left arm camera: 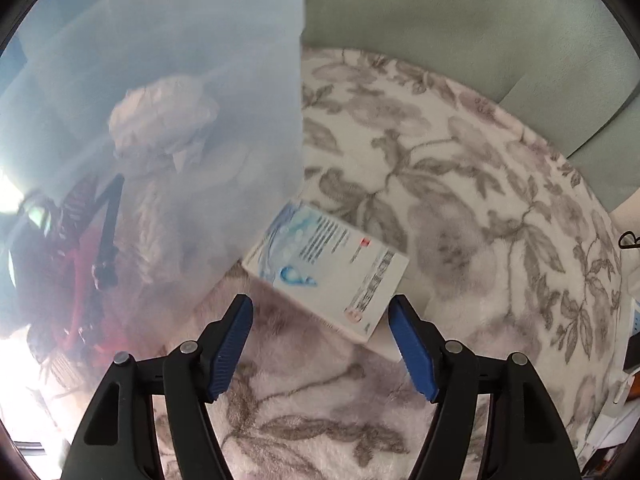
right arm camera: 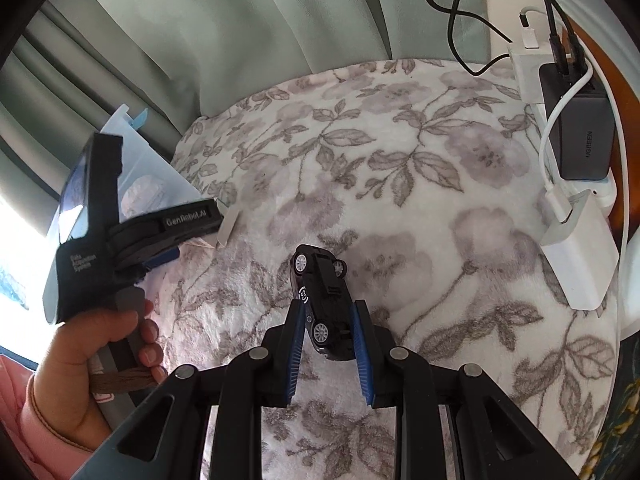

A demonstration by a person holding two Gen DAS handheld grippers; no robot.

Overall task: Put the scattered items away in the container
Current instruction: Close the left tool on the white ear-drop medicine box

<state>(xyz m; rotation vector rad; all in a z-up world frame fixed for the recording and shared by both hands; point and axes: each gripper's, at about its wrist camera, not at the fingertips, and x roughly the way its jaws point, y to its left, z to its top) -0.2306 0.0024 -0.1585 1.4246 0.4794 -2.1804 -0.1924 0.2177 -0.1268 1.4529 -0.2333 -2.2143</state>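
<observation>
A white box with blue print [left arm camera: 328,268] lies on the floral blanket [left arm camera: 460,200], its far corner against the translucent plastic container [left arm camera: 180,80]. My left gripper [left arm camera: 320,308] hangs open just above the box's near end, blue pads apart and not touching it. Through the container wall I see a crumpled white item [left arm camera: 160,128] and red things [left arm camera: 60,280]. In the right wrist view my right gripper [right arm camera: 329,310] is shut on a black toy car [right arm camera: 320,280], nose pointing away, lifted over the blanket [right arm camera: 400,160]. The container [right arm camera: 136,160] stands far left there.
A person's hand [right arm camera: 100,340] in a pink sleeve holds the left tool's black housing [right arm camera: 92,240]. A power strip with a dark charger [right arm camera: 584,132], a white adapter [right arm camera: 580,256] and cables lines the right edge. Green curtains [right arm camera: 240,20] hang behind the blanket.
</observation>
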